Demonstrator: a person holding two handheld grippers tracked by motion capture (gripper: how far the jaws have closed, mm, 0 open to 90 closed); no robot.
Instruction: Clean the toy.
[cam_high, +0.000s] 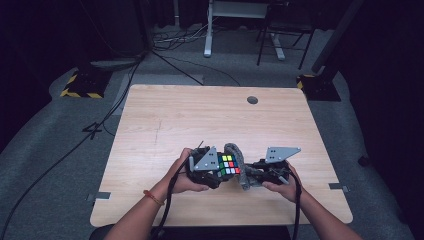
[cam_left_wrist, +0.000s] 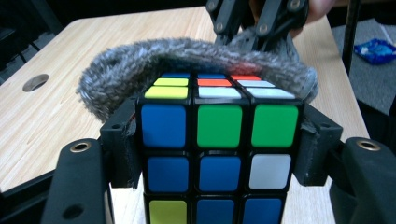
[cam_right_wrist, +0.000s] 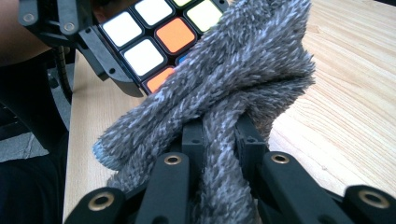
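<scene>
A Rubik's cube (cam_left_wrist: 218, 154) sits clamped between the jaws of my left gripper (cam_left_wrist: 217, 140), with a pad pressed on each side. In the high view the cube (cam_high: 228, 164) is held just above the table's front centre, between my two hands. A grey fuzzy cloth (cam_left_wrist: 187, 53) drapes over the far top edge of the cube. My right gripper (cam_right_wrist: 219, 135) is shut on a bunched part of that cloth (cam_right_wrist: 243, 70), and the cube (cam_right_wrist: 156, 28) lies just beyond it. From above, the left gripper (cam_high: 216, 171) and the right gripper (cam_high: 251, 176) face each other closely.
The wooden table (cam_high: 200, 120) has a round cable hole (cam_high: 252, 100) at the far right. Cables and a yellow-and-black striped base (cam_high: 80, 86) lie on the floor to the left, desk legs (cam_high: 207, 30) stand behind. A blue packet (cam_left_wrist: 376, 49) lies on the floor.
</scene>
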